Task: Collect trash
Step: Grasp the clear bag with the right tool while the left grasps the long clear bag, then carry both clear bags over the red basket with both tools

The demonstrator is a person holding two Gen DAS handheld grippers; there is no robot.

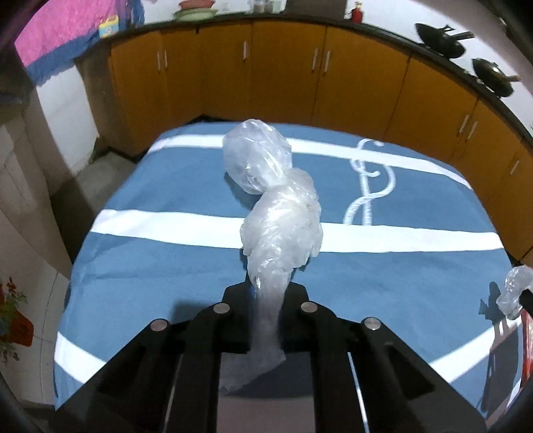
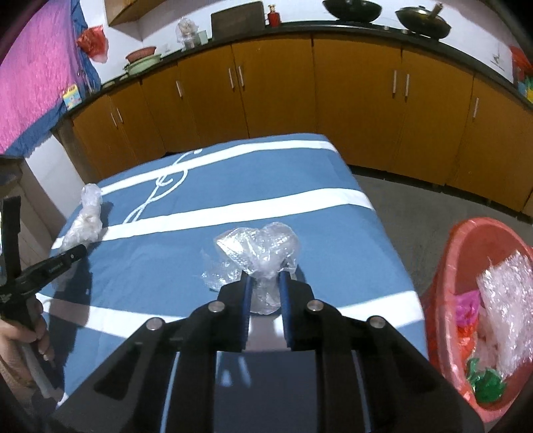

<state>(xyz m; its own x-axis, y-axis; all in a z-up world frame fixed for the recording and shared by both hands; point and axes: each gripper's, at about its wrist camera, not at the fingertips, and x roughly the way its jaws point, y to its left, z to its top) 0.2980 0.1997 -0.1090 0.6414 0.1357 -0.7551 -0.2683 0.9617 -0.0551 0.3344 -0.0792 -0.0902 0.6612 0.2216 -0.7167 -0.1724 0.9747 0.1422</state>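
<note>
Trash here is crumpled clear plastic, two wads of it. The long plastic wad point(image 1: 276, 213) is pinched at its tail by the left gripper point(image 1: 266, 293), jaws closed narrow on it, and it hangs over the middle of the tabletop. Only the right wrist view shows the red basin point(image 2: 443, 266) just off the table's right edge, already holding bubble wrap and colored scraps, plus the person's hand point(image 2: 23, 333) on the left tool. The right gripper point(image 2: 265, 283) is clamped on the bubble wrap wad point(image 2: 260, 249) toward the near edge of the tabletop. The table wears a blue cloth point(image 1: 150, 266) with white stripes. Orange cabinets point(image 2: 349, 100) run behind, woks point(image 2: 353, 10) on the counter.
</note>
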